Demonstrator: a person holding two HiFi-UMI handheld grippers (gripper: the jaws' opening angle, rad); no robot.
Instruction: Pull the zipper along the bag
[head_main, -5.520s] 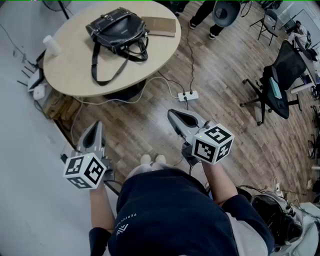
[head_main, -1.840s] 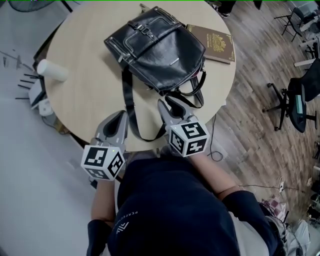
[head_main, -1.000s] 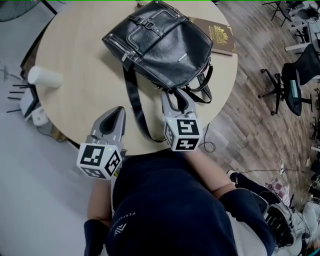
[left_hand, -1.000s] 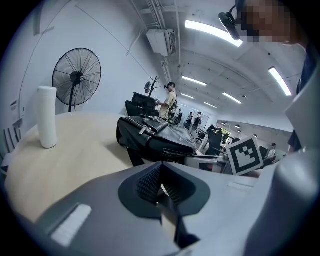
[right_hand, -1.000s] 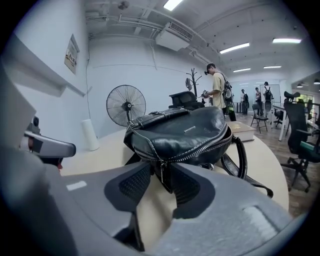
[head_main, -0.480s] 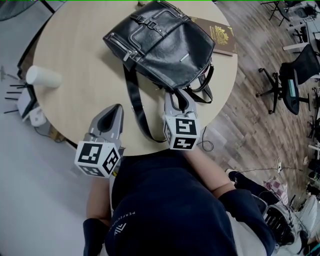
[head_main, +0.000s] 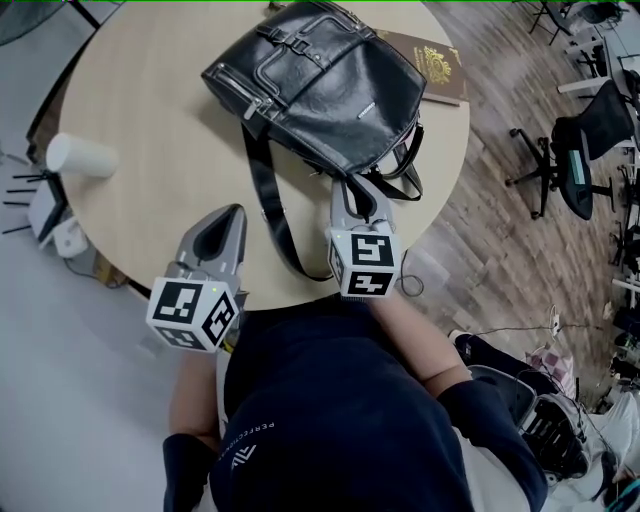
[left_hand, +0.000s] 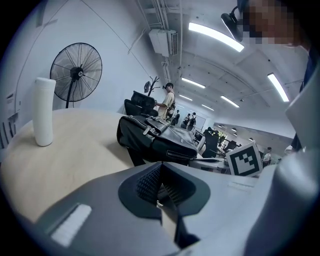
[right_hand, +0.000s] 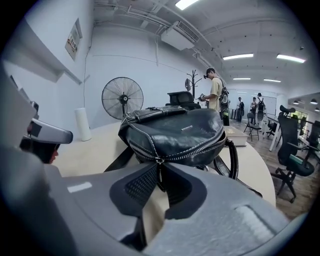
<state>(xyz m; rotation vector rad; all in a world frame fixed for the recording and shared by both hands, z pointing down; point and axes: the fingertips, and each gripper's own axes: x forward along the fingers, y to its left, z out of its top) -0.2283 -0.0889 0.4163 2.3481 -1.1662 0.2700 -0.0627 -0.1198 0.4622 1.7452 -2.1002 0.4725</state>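
A black leather bag (head_main: 320, 85) lies on the round wooden table (head_main: 150, 120), its long strap (head_main: 270, 215) trailing toward me. At the bag's near end my right gripper (head_main: 353, 190) has just been closing. Its tips pinch the zipper pull (right_hand: 159, 174), which hangs from the silver zipper line across the bag (right_hand: 175, 132). My left gripper (head_main: 231, 213) hovers over bare tabletop to the left of the strap, shut with nothing in it (left_hand: 160, 167). From the left gripper view the bag (left_hand: 160, 137) is further ahead.
A brown booklet (head_main: 432, 65) lies beside the bag at the far right. A white cylinder (head_main: 80, 155) stands near the table's left edge. The table edge runs just below both grippers. Office chairs (head_main: 575, 150) stand on the wooden floor to the right.
The right gripper's jaws have narrowed at the bag's near end and now hold the zipper pull. Both hands stay about where they were a second ago.
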